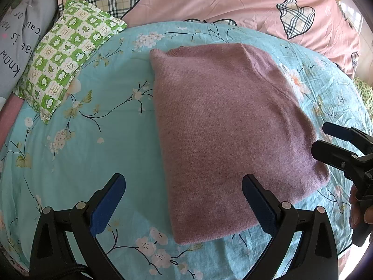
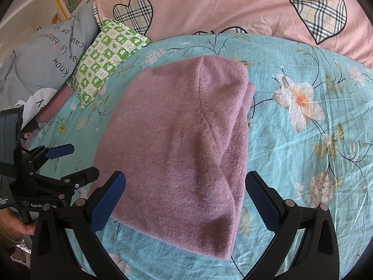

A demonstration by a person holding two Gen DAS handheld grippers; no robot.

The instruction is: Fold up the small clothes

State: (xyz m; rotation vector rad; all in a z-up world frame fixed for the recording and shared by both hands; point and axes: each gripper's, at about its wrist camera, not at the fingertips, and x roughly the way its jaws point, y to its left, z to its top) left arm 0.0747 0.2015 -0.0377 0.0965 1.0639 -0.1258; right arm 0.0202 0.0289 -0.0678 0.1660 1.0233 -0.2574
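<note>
A mauve knitted sweater (image 1: 223, 126) lies folded into a compact rectangle on the turquoise floral bedsheet (image 1: 93, 140); it also shows in the right wrist view (image 2: 177, 154). My left gripper (image 1: 184, 200) is open and empty, hovering just above the sweater's near left corner. My right gripper (image 2: 185, 200) is open and empty above the sweater's near edge. The right gripper also shows at the right edge of the left wrist view (image 1: 326, 140), and the left gripper at the left of the right wrist view (image 2: 77, 161), both with jaws apart.
A green checked pillow (image 1: 63, 65) lies at the far left of the sheet, next to a grey printed pillow (image 1: 21, 37). A pink quilt with plaid hearts (image 1: 209, 2) runs along the back. The sheet (image 2: 314, 163) extends right of the sweater.
</note>
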